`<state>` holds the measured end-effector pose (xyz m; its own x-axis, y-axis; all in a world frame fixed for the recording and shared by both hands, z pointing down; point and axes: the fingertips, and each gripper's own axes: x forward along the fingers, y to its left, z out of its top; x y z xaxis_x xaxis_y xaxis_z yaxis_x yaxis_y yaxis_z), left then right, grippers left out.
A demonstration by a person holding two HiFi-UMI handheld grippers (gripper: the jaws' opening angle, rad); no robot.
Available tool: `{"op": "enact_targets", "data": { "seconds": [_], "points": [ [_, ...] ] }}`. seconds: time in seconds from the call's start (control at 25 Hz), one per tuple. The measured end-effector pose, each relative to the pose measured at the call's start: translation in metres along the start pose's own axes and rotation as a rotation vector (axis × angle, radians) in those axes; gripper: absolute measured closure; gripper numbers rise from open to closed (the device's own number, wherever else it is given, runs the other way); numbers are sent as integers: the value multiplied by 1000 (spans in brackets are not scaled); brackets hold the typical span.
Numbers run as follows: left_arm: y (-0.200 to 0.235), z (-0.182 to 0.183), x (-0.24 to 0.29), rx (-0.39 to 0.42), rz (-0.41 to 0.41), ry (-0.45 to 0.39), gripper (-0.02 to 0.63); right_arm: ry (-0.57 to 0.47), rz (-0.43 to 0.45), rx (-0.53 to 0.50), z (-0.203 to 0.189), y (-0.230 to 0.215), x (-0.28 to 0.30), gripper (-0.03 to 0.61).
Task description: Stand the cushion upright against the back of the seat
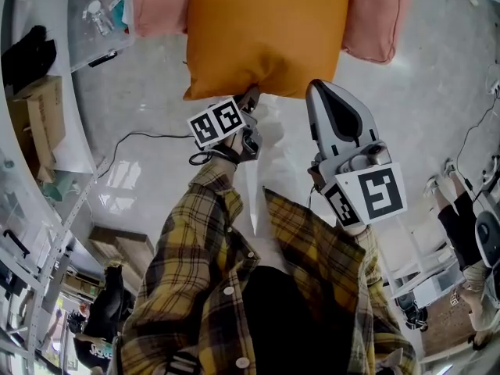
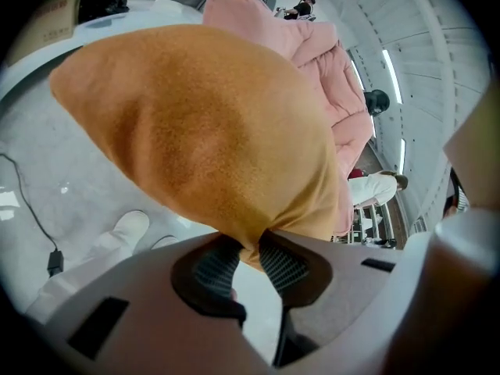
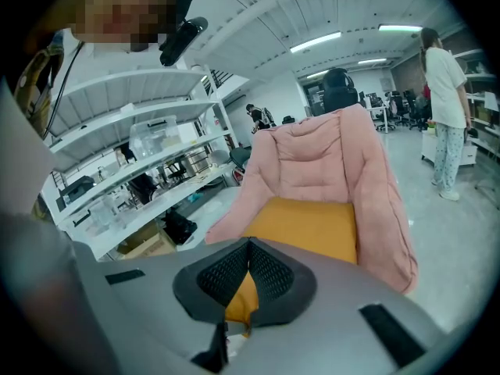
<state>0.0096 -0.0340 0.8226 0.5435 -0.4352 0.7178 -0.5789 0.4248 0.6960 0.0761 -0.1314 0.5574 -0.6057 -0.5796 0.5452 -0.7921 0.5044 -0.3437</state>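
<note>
Both grippers held the near edge of the orange cushion on the pink chair.

The cushion lay on the seat of the chair, with the soft pink sides on its left and right and the pink back behind it. It was not standing up against the back. The left gripper was squeezed shut on the cushion's near left corner, and a small bunch of orange cloth was pinched between its two dark pads. The right gripper was at the near right part of the same edge. Its pads met at the tips, with a bit of orange cloth caught between them. The person's checked yellow sleeves reached out to both tools above the shiny grey floor.
</note>
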Motion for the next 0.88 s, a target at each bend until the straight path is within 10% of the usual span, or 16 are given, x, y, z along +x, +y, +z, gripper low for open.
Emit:
{"op": "enact_targets", "data": {
  "seconds": [0.88],
  "points": [
    [-109,21,-84,31,-60,-63,592,-124,-5,-28,64,26,-59,561]
  ]
}}
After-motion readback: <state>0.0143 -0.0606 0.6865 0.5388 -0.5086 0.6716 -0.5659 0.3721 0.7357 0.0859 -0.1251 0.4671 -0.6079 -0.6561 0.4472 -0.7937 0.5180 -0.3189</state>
